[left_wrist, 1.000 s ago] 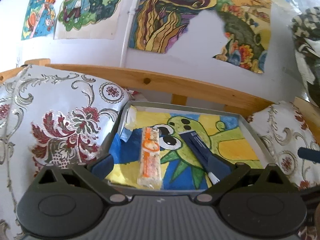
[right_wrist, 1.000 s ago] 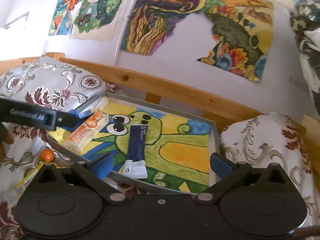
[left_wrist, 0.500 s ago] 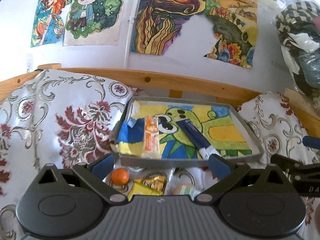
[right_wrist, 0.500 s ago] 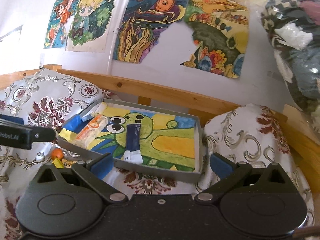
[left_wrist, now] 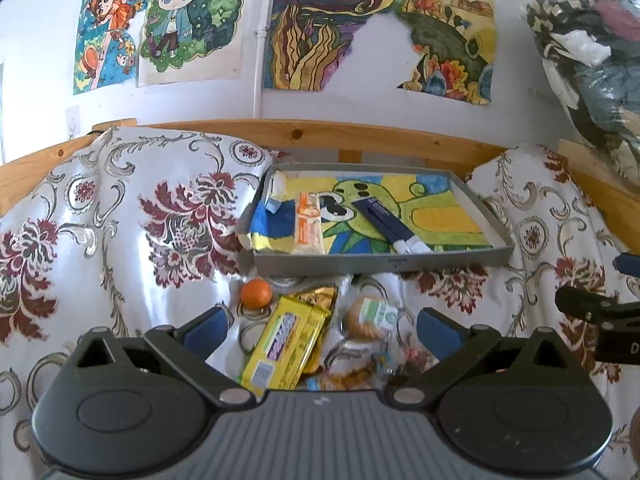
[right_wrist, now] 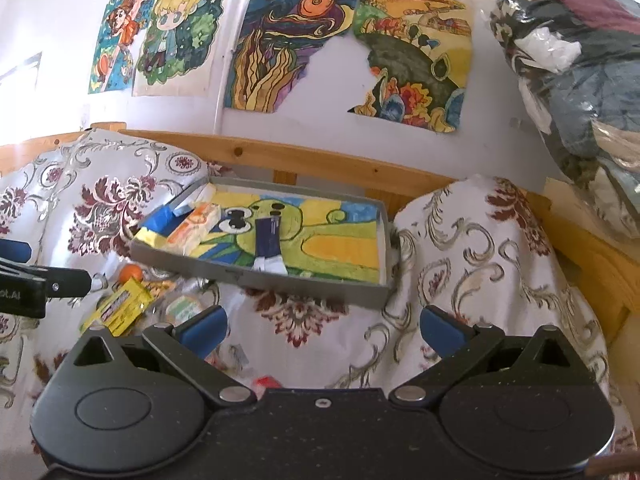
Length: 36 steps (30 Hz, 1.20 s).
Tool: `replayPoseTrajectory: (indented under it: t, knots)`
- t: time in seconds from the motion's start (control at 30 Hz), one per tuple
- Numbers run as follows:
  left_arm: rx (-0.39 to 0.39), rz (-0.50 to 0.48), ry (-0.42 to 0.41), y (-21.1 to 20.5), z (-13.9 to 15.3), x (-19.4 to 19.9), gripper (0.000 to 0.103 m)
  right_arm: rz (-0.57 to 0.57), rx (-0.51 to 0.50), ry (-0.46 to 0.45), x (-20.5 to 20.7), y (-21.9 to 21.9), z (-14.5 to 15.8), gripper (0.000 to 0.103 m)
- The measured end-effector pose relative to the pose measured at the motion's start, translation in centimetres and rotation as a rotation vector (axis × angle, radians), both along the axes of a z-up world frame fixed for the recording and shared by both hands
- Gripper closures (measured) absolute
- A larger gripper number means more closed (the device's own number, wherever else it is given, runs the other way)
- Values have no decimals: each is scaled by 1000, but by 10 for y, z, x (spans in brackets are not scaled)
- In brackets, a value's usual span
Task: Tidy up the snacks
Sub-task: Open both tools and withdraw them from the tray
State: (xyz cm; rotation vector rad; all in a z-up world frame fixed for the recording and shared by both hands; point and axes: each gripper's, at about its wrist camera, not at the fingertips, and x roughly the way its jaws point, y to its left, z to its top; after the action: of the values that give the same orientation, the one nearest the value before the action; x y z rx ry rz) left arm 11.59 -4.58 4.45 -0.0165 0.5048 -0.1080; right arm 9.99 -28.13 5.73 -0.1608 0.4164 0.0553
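A grey tray [left_wrist: 384, 265] [right_wrist: 280, 280] lined with a cartoon drawing holds an orange-and-white snack bar [left_wrist: 308, 225] [right_wrist: 195, 224] and a dark blue packet [left_wrist: 390, 224] [right_wrist: 269, 242]. In front of the tray lie loose snacks: a small orange [left_wrist: 256, 293] [right_wrist: 131, 273], a yellow packet [left_wrist: 284, 344] [right_wrist: 120, 308], a gold wrapper [left_wrist: 318, 292] and a round biscuit pack [left_wrist: 370, 318] [right_wrist: 182, 308]. My left gripper [left_wrist: 320, 328] is open, empty, just above the loose snacks. My right gripper [right_wrist: 322, 326] is open and empty, over the cloth in front of the tray.
A floral white-and-maroon cloth [left_wrist: 120, 220] [right_wrist: 480, 248] covers the surface and bulges on both sides of the tray. A wooden rail [left_wrist: 360, 136] runs behind, under a wall with drawings. A bag of clothes [right_wrist: 580, 80] hangs at the right.
Both grippers have pulled back from the tray and risen. The loose snacks in front of the tray have come into the left view. Both stay open.
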Motion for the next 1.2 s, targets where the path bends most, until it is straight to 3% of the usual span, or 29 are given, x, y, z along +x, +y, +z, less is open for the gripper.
replayPoseTrajectory:
  t: [0.43, 1.2]
  knots:
    - [45, -40, 27, 1, -21, -28, 0, -27, 23, 59, -49, 13, -26, 1]
    - [140, -65, 126, 8, -57, -49, 0, 64, 9, 199, -58, 34, -56, 1]
